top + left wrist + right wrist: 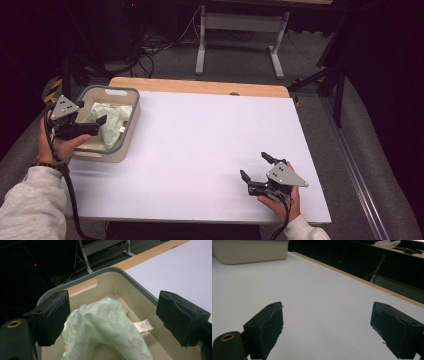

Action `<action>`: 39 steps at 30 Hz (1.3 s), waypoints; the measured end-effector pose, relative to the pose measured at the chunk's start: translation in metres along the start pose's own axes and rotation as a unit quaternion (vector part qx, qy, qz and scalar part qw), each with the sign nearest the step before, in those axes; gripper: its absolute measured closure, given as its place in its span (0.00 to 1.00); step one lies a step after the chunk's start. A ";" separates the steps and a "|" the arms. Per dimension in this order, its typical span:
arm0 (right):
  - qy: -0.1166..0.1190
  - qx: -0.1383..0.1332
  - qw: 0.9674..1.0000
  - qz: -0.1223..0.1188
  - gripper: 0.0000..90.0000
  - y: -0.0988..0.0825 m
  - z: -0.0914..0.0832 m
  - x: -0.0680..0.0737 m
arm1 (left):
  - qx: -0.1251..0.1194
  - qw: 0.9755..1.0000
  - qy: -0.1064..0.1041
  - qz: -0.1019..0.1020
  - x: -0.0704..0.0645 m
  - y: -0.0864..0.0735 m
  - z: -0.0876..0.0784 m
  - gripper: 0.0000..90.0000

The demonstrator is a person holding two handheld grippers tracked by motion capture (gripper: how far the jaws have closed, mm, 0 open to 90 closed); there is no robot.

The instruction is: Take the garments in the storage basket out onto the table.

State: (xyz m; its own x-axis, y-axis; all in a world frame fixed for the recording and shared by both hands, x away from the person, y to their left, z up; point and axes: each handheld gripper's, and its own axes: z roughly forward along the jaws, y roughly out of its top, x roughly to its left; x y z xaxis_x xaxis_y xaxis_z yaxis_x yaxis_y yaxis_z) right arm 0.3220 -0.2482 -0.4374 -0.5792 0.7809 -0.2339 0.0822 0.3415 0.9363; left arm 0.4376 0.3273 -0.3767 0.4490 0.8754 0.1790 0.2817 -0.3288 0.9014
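- Your left gripper (95, 125) hangs at the left of the high view, over the near part of the bin (131, 131); its jaws stand wide apart with nothing clamped. In the left gripper view the green cloth (105, 327) lies below and between them, and the pads are not pressing on it.
- Your right gripper (256, 167) rests low at the lower right of the high view, well apart from the bin. Its jaws also stand wide apart, with bare white tabletop (319, 297) between them.
- The cloth is crumpled inside the bin, heaped toward the near side. It looks thin, soft and very light, so it should give under the pads and drape once lifted, with no risk of breaking.
- I'd take hold at the raised fold in the middle of the heap, where layers are bunched. A single flat layer may slip out.
- A white label (143, 325) sits at the cloth's edge, right of centre in the left gripper view. It marks a hem, which is a firmer spot to pinch.
- Bunched like this, the cloth has no clear heading. In the high view the heap runs loosely from the bin's upper left toward its lower right.
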 end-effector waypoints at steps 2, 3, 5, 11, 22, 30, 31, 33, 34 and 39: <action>0.001 0.002 1.000 0.000 0.13 0.000 0.000 0.000 | 0.011 1.000 0.004 -0.004 0.005 0.001 0.004 0.15; 0.000 0.003 1.000 0.000 0.13 0.000 0.000 0.000 | 0.016 1.000 0.004 -0.006 0.007 0.002 0.007 0.15; 0.002 0.006 1.000 0.001 0.13 -0.001 0.001 0.000 | 0.039 0.999 0.008 -0.010 0.012 0.003 0.014 0.16; 0.003 0.010 1.000 -0.003 0.13 -0.002 0.002 0.000 | 0.088 0.996 0.016 -0.025 0.022 -0.001 0.033 0.24; 0.008 0.012 1.000 -0.006 0.13 -0.003 0.002 0.000 | 0.126 0.992 0.014 -0.025 0.027 -0.003 0.048 0.69; 0.015 0.016 1.000 -0.009 0.13 -0.003 0.003 0.002 | 0.097 0.995 0.018 -0.031 0.030 -0.001 0.041 0.98; 0.016 0.016 1.000 -0.008 0.13 -0.003 0.003 0.002 | 0.093 0.995 0.024 -0.030 0.031 0.000 0.040 0.98; 0.016 0.017 1.000 -0.008 0.13 -0.003 0.003 0.001 | 0.073 0.996 0.028 -0.042 0.032 0.000 0.036 0.98; 0.016 0.017 1.000 -0.008 0.13 -0.003 0.003 0.001 | 0.069 0.996 0.032 -0.045 0.033 0.001 0.034 0.98; 0.016 0.018 1.000 -0.009 0.13 -0.003 0.003 0.001 | 0.059 0.996 0.041 -0.056 0.036 0.004 0.030 0.98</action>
State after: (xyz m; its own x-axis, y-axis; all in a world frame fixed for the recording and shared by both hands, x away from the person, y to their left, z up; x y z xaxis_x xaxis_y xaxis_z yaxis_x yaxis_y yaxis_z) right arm 0.3236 -0.2466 -0.4416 -0.6070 0.7570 -0.2418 0.0995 0.3742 0.9220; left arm 0.4802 0.3473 -0.3785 0.3400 0.9333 0.1158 0.4261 -0.2626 0.8657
